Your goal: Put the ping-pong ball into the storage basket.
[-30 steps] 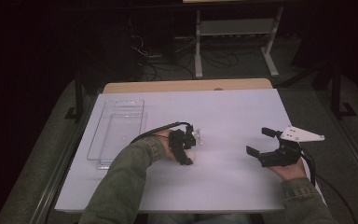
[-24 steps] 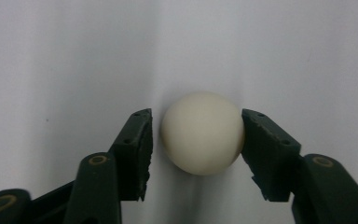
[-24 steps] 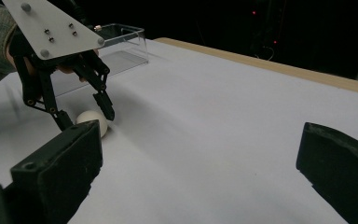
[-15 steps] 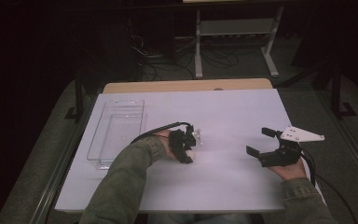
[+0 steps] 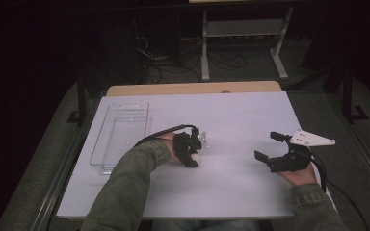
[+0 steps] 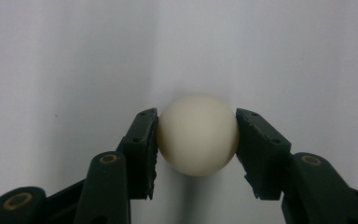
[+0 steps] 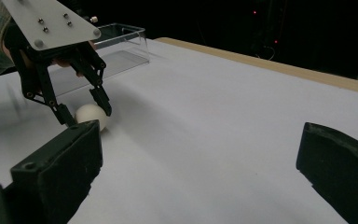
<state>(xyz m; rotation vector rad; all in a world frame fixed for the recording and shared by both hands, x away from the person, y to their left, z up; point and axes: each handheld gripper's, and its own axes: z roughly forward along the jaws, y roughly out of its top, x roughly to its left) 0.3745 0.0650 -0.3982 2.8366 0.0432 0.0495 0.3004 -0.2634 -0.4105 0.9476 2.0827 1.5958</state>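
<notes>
Observed: the left gripper (image 5: 194, 155) sits at centre-left of the high view, pointed down at the table (image 5: 241, 115). In the left gripper view its two jaws stand on either side of a white ball (image 6: 197, 134), both pads touching the ball's flanks, so the ball is clamped. The ball appears to rest on the white table surface; whether it has lifted clear cannot be told. In the right gripper view the same ball (image 7: 92, 115) shows at middle left, between the tips of the far gripper.

The right gripper (image 5: 275, 148) lies at lower right of the high view, well apart from the ball, jaws spread wide and holding nothing.

A clear plastic tray (image 5: 120, 137) stands at the left of the high view, near the left gripper but not touching it, and looks empty.

Judgement: the step in hand is the grasp on the ball. The next move likely calls for a straight lift, then a carry leftward over the tray wall, keeping a steady squeeze, as a smooth round ball may slip out.
</notes>
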